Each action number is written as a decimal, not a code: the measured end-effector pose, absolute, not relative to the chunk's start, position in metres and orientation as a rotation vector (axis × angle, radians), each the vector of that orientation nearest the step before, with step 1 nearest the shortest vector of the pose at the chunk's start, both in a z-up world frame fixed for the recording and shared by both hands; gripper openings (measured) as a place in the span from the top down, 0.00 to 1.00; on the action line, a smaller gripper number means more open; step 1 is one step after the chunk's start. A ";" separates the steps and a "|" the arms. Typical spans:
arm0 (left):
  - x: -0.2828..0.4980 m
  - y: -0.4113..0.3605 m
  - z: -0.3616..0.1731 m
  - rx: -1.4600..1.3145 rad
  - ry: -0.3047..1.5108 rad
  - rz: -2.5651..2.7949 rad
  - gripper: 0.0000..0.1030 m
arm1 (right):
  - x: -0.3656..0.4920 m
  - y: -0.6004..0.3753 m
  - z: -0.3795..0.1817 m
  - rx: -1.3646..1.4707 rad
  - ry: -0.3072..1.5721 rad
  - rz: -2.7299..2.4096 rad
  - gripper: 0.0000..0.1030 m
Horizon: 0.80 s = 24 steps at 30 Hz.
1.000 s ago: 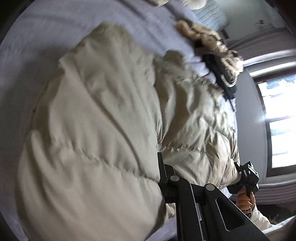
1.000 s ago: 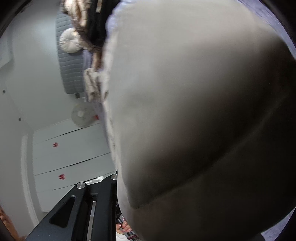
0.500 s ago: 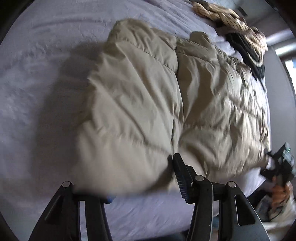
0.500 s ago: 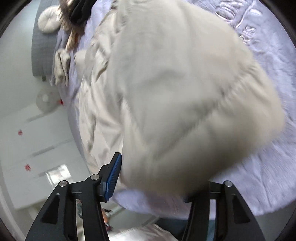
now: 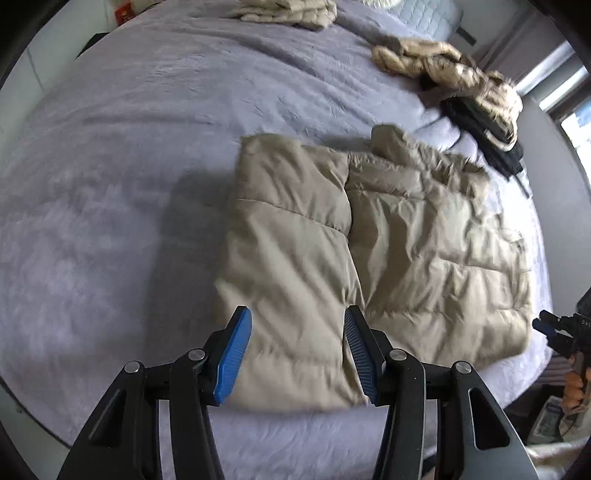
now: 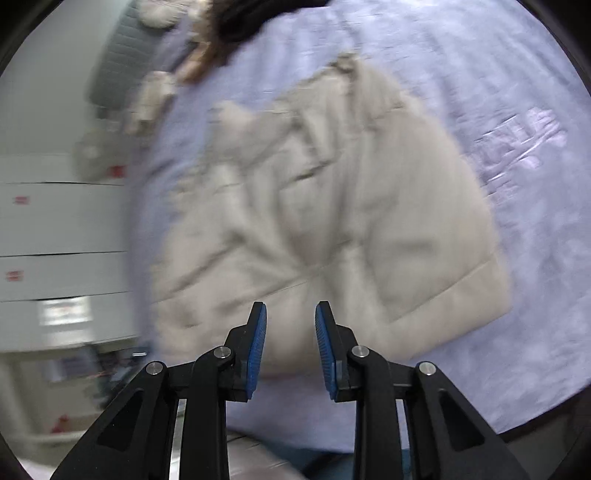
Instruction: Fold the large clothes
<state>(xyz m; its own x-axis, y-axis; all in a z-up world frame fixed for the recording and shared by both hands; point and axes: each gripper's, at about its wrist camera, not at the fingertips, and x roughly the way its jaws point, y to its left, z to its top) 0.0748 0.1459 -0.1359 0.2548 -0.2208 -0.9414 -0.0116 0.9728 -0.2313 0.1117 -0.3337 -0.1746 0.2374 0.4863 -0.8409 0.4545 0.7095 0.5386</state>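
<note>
A beige quilted puffer coat (image 5: pixel 369 251) lies folded on the lilac bed cover (image 5: pixel 147 147), its halves meeting along a middle seam. My left gripper (image 5: pixel 299 354) hovers above the coat's near edge, open, with nothing between its blue pads. In the right wrist view the same coat (image 6: pixel 332 221) lies below my right gripper (image 6: pixel 290 347), whose jaws are closing on empty air above the cloth. The right gripper (image 5: pixel 554 332) also shows at the far right edge of the left wrist view, held by a hand.
A heap of tan and black garments (image 5: pixel 472 88) lies at the far right of the bed, and another beige folded item (image 5: pixel 288 11) at the far edge. White wardrobe doors (image 6: pixel 55 240) stand left of the bed. A window (image 5: pixel 576 110) is at the right.
Both grippers let go of the coat and rose away from it. The coat now lies flat and folded on the bed, seen whole from higher up.
</note>
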 end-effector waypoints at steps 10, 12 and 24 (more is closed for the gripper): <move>0.086 0.141 -0.182 -0.086 1.368 -0.069 0.48 | 0.110 -0.324 -0.204 0.758 1.466 -0.146 0.72; 0.090 0.146 -0.177 -0.096 1.351 -0.069 0.48 | 0.111 -0.319 -0.211 0.743 1.486 -0.160 0.72; 0.101 0.173 -0.165 -0.192 1.283 -0.130 0.00 | 0.137 -0.277 -0.225 0.622 1.561 -0.236 0.63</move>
